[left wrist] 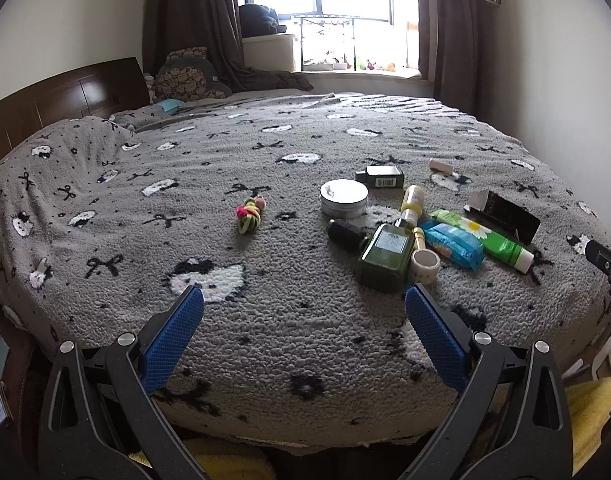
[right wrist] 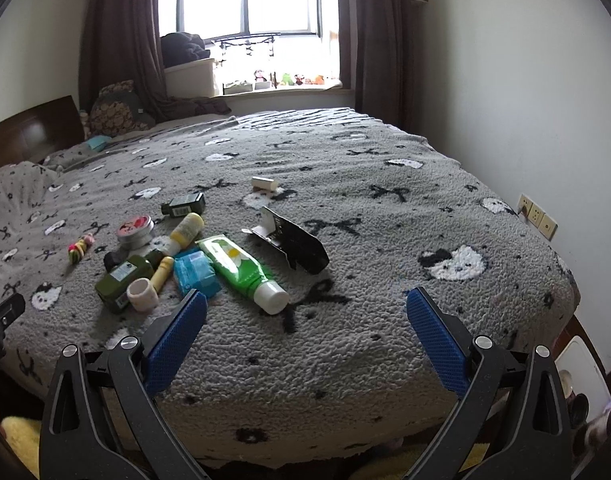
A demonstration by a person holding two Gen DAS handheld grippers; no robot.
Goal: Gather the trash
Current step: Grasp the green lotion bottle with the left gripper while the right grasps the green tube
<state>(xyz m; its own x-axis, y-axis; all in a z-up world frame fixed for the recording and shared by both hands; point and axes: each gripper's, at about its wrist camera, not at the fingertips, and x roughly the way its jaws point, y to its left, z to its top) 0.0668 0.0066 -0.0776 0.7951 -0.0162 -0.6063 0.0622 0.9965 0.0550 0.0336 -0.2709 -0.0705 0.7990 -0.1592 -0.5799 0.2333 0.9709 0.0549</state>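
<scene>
A bed under a grey fleece blanket point(left wrist: 265, 320) patterned with white cats and black bows fills both views. The left tool point(left wrist: 304, 304) hovers over the blanket's near edge, its 2 blue textured fingers spread wide and gripping nothing. The right tool point(right wrist: 306, 307) hangs likewise released and empty. Ahead lies a cluster: a green squeeze tube with a white cap point(right wrist: 241, 272), a torn black cardboard box point(right wrist: 299, 244), a blue wipes packet point(right wrist: 195, 274), a dark green glass bottle point(left wrist: 385, 256) and a round silver tin point(left wrist: 343, 198), several touching one another. A colourful hair-tie bundle point(left wrist: 250, 214) lies apart, left of the cluster.
</scene>
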